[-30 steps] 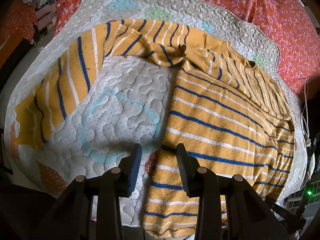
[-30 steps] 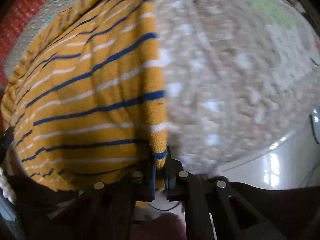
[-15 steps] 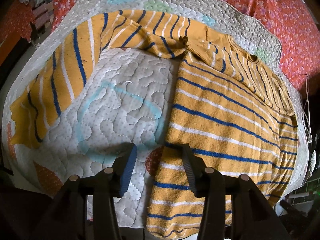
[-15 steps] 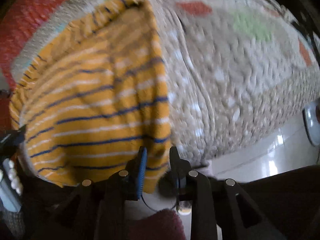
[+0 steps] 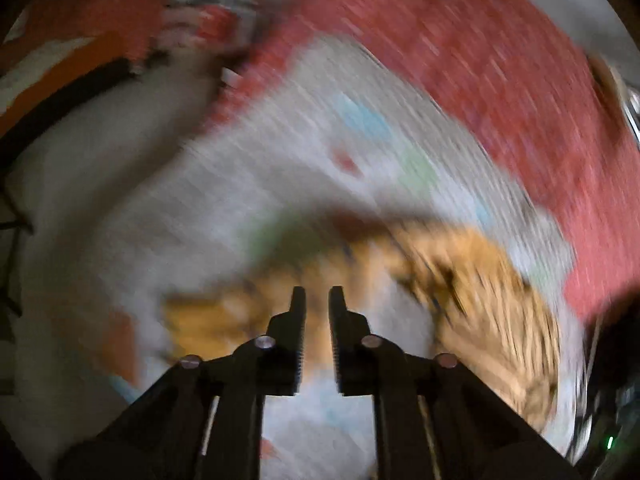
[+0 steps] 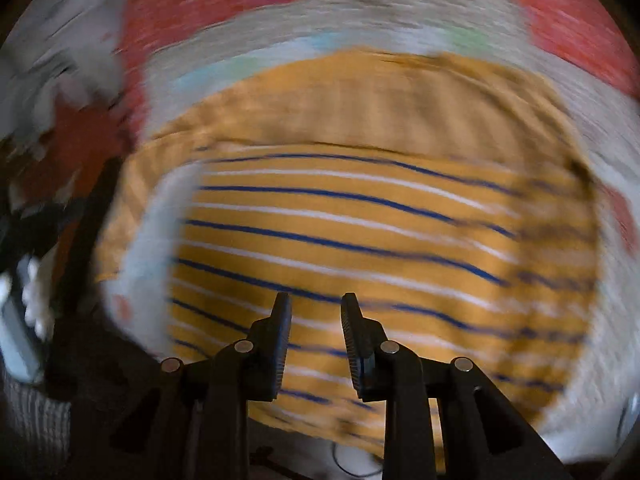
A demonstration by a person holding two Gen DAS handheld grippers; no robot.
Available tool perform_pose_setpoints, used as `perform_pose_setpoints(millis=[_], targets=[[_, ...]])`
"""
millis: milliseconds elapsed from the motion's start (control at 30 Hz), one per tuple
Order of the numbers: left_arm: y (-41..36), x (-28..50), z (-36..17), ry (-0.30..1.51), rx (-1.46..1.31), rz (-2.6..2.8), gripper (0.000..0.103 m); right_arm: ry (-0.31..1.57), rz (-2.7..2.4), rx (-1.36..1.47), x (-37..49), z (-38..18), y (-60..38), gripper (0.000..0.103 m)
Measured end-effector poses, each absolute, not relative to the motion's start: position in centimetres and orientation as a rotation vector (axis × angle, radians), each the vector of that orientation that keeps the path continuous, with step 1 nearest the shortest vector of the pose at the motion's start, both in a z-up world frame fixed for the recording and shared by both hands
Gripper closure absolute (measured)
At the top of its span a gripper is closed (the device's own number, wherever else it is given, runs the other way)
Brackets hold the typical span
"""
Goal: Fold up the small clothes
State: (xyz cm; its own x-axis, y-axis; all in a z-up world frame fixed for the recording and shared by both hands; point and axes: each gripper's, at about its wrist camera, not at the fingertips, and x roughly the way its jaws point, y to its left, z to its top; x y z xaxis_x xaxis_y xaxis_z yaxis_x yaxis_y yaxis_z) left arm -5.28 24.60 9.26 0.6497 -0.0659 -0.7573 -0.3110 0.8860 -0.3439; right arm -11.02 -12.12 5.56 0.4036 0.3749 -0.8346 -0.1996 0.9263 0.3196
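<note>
An orange shirt with blue and white stripes lies spread on a white quilted mat. In the right wrist view it fills the middle, with a plain orange band folded across its far side. My right gripper is open and empty above the shirt's near part. In the blurred left wrist view, the shirt lies to the right and a sleeve to the left. My left gripper is open a narrow gap, empty, over the mat between them.
A red flowered bedcover lies under and beyond the mat. Clutter and pale floor show at the far left. A white beaded object sits at the left edge of the right wrist view. Both views are motion-blurred.
My right gripper let go of the shirt's corner, opened, and swung to face the shirt. My left gripper narrowed its gap and moved forward toward the sleeve end.
</note>
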Motion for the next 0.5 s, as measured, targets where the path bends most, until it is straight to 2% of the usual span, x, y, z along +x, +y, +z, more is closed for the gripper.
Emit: perform_pose_setpoints(millis=[33, 67, 300, 500], targets=[[26.9, -5.4, 9.5, 0.831, -0.503, 0.213, 0.071, 1.088, 0.406, 0.15, -10.1, 5.8, -9.8, 0.068], [28.4, -5.7, 9.6, 0.809, -0.521, 0.264, 0.067, 1.077, 0.458, 0.11, -9.5, 6.1, -7.5, 0.064], [37.4, -8.3, 5.0, 0.835, -0.782, 0.574, 0.067, 0.986, 0.729, -0.199, -7.3, 5.7, 9.3, 0.062], [39.7, -9.2, 4.0, 0.815, -0.878, 0.615, 0.067, 0.915, 0.849, -0.382, -9.1, 2.9, 18.1, 0.056]])
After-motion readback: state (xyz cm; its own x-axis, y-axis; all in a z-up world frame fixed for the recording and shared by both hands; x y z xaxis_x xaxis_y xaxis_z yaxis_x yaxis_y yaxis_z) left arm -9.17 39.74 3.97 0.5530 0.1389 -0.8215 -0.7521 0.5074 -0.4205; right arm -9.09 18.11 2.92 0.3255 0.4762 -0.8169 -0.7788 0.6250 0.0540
